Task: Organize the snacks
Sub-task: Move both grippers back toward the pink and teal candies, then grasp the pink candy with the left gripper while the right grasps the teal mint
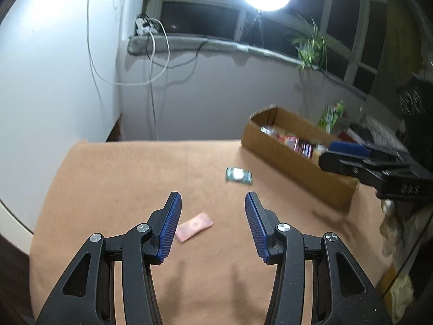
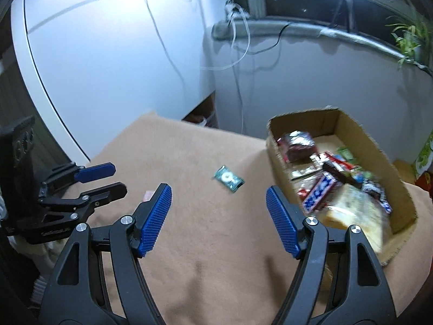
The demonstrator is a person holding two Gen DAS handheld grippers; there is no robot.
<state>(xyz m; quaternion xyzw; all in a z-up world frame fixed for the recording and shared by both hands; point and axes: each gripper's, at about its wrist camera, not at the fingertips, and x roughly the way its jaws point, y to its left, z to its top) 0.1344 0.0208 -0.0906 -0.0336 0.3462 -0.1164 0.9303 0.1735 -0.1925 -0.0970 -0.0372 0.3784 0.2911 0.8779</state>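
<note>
Two loose snacks lay on the tan cloth-covered table (image 1: 108,178), both on the left of the open brown cardboard box (image 2: 400,187) already heaped with wrapped bars and packets. The small pink flat wrapper (image 1: 194,226) sat well clear of the box, just ahead of the left gripper (image 1: 213,201) and slightly toward its left finger, its long axis slanting across the gap between the fingers rather than along them. The left gripper hung above it with jaws spread wide and nothing between them. The teal crinkled candy wrapper (image 2: 229,179) lay nearer the box, ahead of the right gripper (image 2: 218,194), which was likewise parted and empty. By position, the left gripper seemed the nearer one for the pink wrapper, though it would probably need a turn of the wrist to close across the wrapper's short side.
</note>
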